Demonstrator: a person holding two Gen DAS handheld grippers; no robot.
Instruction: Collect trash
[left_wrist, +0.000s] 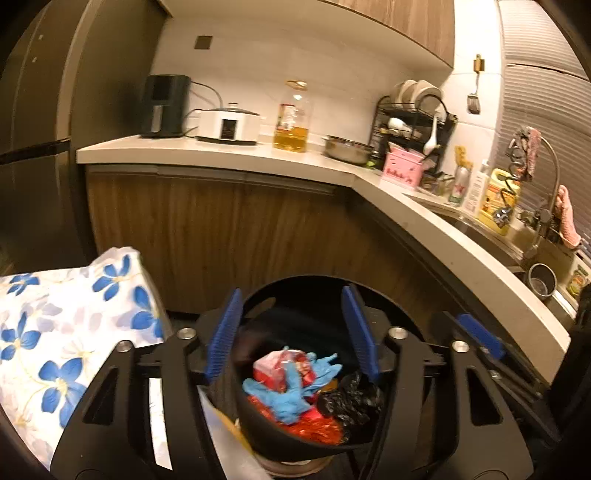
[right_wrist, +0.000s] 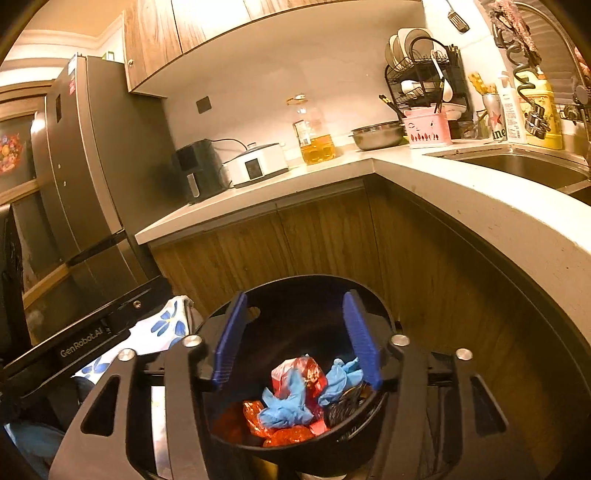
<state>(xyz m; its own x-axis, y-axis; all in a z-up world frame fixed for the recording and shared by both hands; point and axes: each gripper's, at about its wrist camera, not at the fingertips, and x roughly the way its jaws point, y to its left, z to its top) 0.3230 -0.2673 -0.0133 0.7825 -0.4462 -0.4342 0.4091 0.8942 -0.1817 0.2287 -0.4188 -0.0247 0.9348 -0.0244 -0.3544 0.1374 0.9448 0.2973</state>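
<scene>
A round black bin (left_wrist: 295, 291) stands on the floor below both grippers. It holds trash: blue gloves (left_wrist: 291, 395), red wrappers (left_wrist: 269, 367) and a crumpled black bag (left_wrist: 351, 398). My left gripper (left_wrist: 293, 332) is open and empty, its blue pads either side of the bin mouth. The right gripper's pad (left_wrist: 480, 334) shows at the right of that view. In the right wrist view my right gripper (right_wrist: 295, 338) is open and empty over the same bin (right_wrist: 295, 284), above the gloves (right_wrist: 291, 402) and wrappers (right_wrist: 295, 373). The left gripper's black body (right_wrist: 85, 332) lies at the left.
A white cloth with blue flowers (left_wrist: 66, 328) lies left of the bin. An L-shaped counter (left_wrist: 443, 236) on wooden cabinets (left_wrist: 221, 236) stands behind, with an oil jug (left_wrist: 291, 122), appliances, a dish rack and a sink (right_wrist: 517, 170). A fridge (right_wrist: 85, 166) stands at the left.
</scene>
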